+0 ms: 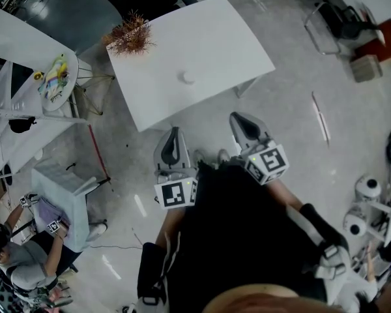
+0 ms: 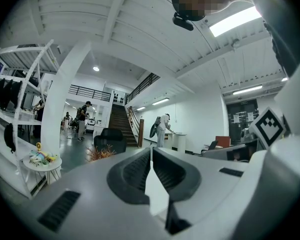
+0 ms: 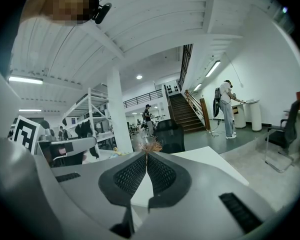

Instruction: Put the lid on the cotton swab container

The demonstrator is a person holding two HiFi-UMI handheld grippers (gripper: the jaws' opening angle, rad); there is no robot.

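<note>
Two grippers are held close in front of the person's dark-clothed torso, side by side, both pointing ahead toward 12 o'clock. The left gripper (image 1: 174, 135) has its jaws pressed together with nothing between them, as its own view confirms (image 2: 151, 150). The right gripper (image 1: 241, 119), set slightly further forward, is likewise closed on nothing (image 3: 147, 155). Both are well apart from the work.

Beyond the grippers at 12 o'clock stands a white table (image 1: 228, 38), set skewed to the person. The cotton swab container (image 1: 188, 77) rests on it, nearer the table's near edge and well clear of both grippers. From above it reads as a small pale round shape. Its long axis and whether its lid is on cannot be told at this size.

At the table's 10 o'clock corner sits a dried plant (image 1: 129, 36).

Only the head view shows the container. The right gripper view shows the tabletop (image 3: 210, 161) and the plant just past its jaw tips. The left gripper view alone shows a round side table (image 2: 42, 163) at 9 o'clock, and further off a staircase (image 2: 121, 124).
</note>
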